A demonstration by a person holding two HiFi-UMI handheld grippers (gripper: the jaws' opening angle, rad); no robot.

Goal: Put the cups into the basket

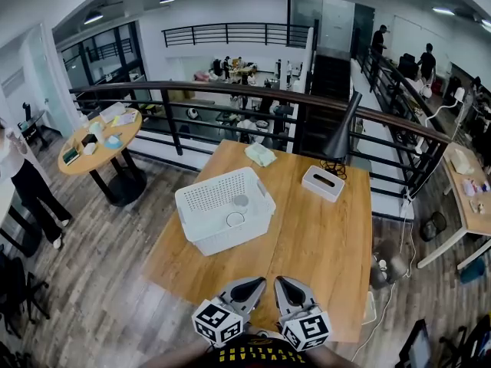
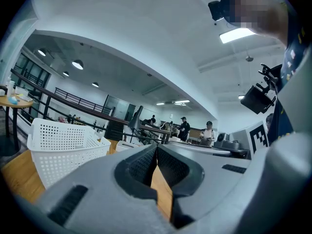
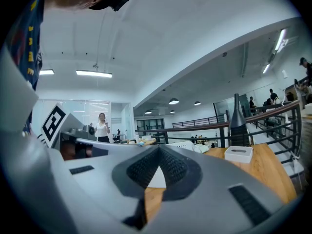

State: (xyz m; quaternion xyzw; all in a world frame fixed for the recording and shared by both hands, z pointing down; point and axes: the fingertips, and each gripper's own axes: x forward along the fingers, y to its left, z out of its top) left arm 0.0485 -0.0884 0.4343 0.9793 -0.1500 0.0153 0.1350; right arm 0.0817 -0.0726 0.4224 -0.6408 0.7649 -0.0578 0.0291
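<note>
Both cups (image 1: 238,209) look already in the white basket (image 1: 201,195), so my left tongs (image 1: 258,281) and right tongs (image 1: 281,281), shut and empty at the surface's (image 1: 322,236) near edge, need fetch nothing more.

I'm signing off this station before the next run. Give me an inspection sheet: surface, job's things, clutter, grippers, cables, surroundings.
Surface: wooden table, no spills seen.
Job's things: white basket holds a cup and a second cup; no cup seen outside it.
Clutter: white tissue box, crumpled cloth and black lamp on the far side.
Grippers: left gripper and right gripper at the near edge, both shut with nothing between the jaws.
Cables: white cable on the floor right of the table.
Surroundings: railing behind the table, round table to the left, people farther off.
</note>
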